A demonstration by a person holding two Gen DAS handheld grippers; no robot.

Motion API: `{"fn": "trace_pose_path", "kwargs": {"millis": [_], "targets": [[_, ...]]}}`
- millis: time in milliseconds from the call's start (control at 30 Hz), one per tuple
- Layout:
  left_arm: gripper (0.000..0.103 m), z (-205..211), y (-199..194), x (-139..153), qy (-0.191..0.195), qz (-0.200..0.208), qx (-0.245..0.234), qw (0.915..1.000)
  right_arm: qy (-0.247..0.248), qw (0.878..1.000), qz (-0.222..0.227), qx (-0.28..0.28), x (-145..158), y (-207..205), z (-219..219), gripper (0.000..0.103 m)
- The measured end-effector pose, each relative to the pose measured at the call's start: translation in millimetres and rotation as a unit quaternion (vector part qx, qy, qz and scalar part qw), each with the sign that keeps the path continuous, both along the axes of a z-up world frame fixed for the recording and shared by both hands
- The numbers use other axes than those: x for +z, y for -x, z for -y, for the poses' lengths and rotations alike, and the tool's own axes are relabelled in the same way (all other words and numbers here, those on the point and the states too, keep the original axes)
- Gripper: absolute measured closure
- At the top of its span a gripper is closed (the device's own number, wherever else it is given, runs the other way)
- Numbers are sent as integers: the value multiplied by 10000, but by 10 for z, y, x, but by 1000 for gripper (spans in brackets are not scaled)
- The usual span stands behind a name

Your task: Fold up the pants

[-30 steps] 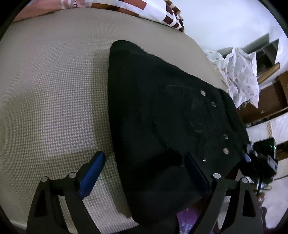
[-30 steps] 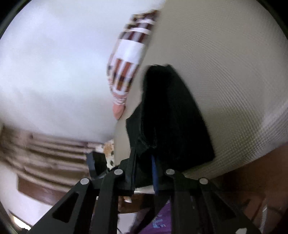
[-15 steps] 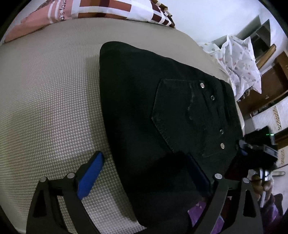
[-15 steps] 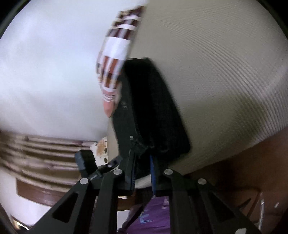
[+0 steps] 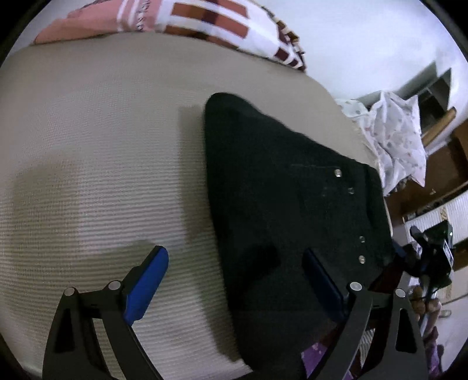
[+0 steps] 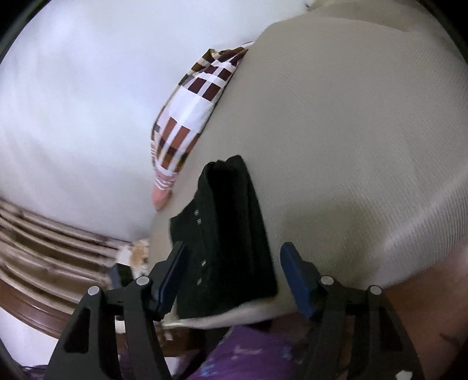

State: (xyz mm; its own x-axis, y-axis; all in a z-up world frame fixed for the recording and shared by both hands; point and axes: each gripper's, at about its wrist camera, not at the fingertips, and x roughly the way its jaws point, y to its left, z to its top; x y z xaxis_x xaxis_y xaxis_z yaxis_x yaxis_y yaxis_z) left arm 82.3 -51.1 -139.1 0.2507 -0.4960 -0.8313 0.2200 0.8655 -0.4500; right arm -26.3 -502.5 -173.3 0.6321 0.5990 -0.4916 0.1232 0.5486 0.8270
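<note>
Black pants (image 5: pixel 280 210) lie folded into a compact stack on the beige bed (image 5: pixel 96 163), back pocket and metal rivets facing up. My left gripper (image 5: pixel 239 274) is open above the stack's near left edge, holding nothing. In the right wrist view the folded pants (image 6: pixel 228 233) lie flat near the bed's edge. My right gripper (image 6: pixel 234 274) is open with blue pads on either side of the stack's near end, gripping nothing. The right gripper also shows at the left wrist view's far right (image 5: pixel 430 251).
A checked pillow (image 5: pixel 204 23) lies at the head of the bed and shows in the right wrist view (image 6: pixel 190 117). A white patterned cloth (image 5: pixel 392 137) hangs beside the bed. Wooden furniture (image 5: pixel 447 163) stands at right. Purple clothing (image 6: pixel 248 356) is below the grippers.
My right gripper has opened and let go of the pants, which now lie flat on the bed. My left gripper stays open and has shifted slightly over the stack.
</note>
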Motion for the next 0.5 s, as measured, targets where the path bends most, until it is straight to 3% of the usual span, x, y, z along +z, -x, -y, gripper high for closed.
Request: {"fn": "trace_pose_path", "kwargs": {"millis": [100,300,500], "targets": [[10,-37,-8,-1,19,53,-63,10000,73,9996,-46,276,-27,-251,-99,37],[10,41,-98,-38,131,-22,-644,9978,215,9966,-394,695,-263,-604,-323,37],[10,181,-226,-43,278,83,-1196,9924,217,9922,-252,1199,-286,-751,-471,37]]}}
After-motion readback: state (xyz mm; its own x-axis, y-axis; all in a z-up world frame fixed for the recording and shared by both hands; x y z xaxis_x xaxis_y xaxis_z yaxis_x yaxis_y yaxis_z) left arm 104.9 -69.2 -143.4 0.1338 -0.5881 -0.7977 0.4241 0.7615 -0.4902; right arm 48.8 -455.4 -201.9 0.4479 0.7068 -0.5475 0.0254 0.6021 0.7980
